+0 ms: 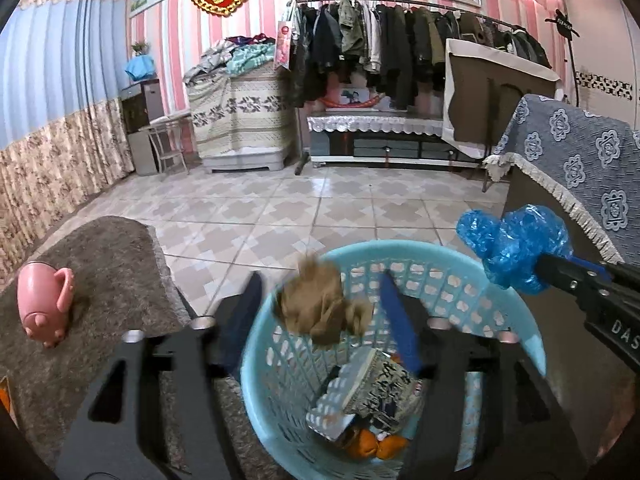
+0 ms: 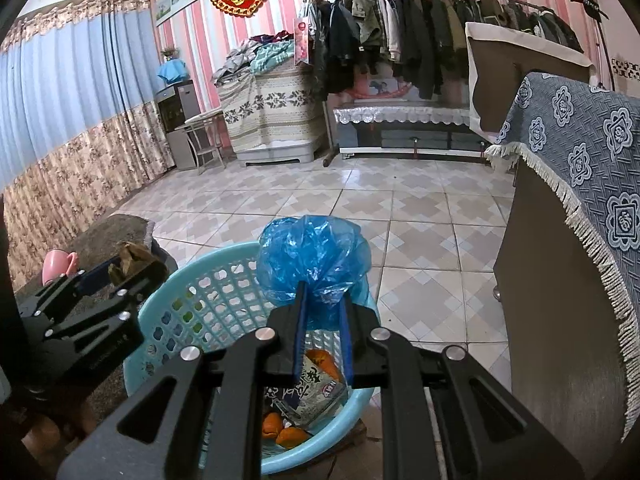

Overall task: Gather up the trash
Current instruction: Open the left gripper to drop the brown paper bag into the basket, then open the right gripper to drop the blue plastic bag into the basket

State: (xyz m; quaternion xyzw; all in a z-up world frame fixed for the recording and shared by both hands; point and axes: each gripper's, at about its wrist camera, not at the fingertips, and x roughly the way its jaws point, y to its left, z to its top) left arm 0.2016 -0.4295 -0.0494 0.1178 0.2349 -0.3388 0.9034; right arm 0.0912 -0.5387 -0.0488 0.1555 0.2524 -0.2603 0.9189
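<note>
A light blue plastic basket (image 1: 516,320) stands on the floor and holds a printed snack wrapper (image 1: 372,396) and orange peels (image 1: 376,446). My left gripper (image 1: 320,292) is open above the basket, and a crumpled brown paper wad (image 1: 320,308) is blurred in the air between its fingers. In the right wrist view the brown wad (image 2: 136,262) sits at the left gripper's tips. My right gripper (image 2: 324,292) is shut on a crumpled blue plastic bag (image 2: 312,256) over the basket's (image 2: 192,276) far rim. The bag (image 1: 516,248) also shows in the left wrist view.
A pink pig-shaped mug (image 1: 42,302) lies on a grey-brown covered table (image 1: 108,248) at the left. A cabinet with a blue patterned cloth (image 2: 580,152) stands at the right. Tiled floor (image 2: 360,192) stretches ahead to a clothes rack (image 2: 420,36) and covered furniture.
</note>
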